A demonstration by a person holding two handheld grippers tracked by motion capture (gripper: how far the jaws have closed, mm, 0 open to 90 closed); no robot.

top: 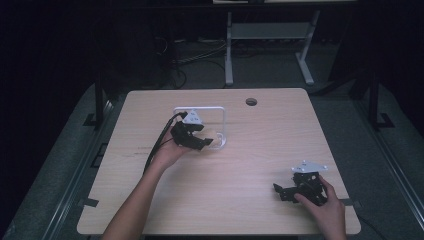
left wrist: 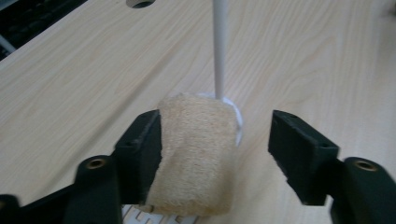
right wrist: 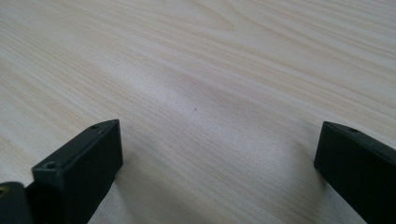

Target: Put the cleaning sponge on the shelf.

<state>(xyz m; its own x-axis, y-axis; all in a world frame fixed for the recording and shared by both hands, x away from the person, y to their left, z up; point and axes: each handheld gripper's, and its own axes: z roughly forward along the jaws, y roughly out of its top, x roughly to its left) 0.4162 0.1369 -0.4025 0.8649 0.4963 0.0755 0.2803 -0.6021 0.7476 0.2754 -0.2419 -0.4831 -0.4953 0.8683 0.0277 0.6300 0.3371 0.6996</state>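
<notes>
One tan cloth (left wrist: 196, 154) lies between our left gripper (left wrist: 215, 154)'s spread jaws, touching one, at the foot of one white frame (top: 221, 116). Our right gripper (right wrist: 217, 158) gapes over the table (right wrist: 196, 70).

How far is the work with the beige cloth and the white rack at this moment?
Done: the left tongs have reached the white rack, and the beige cloth sits between their open jaws, touching one. In hand: no closed grasp yet. Left: closing on the cloth and moving it. The right tongs rest open over the bare table.
</notes>
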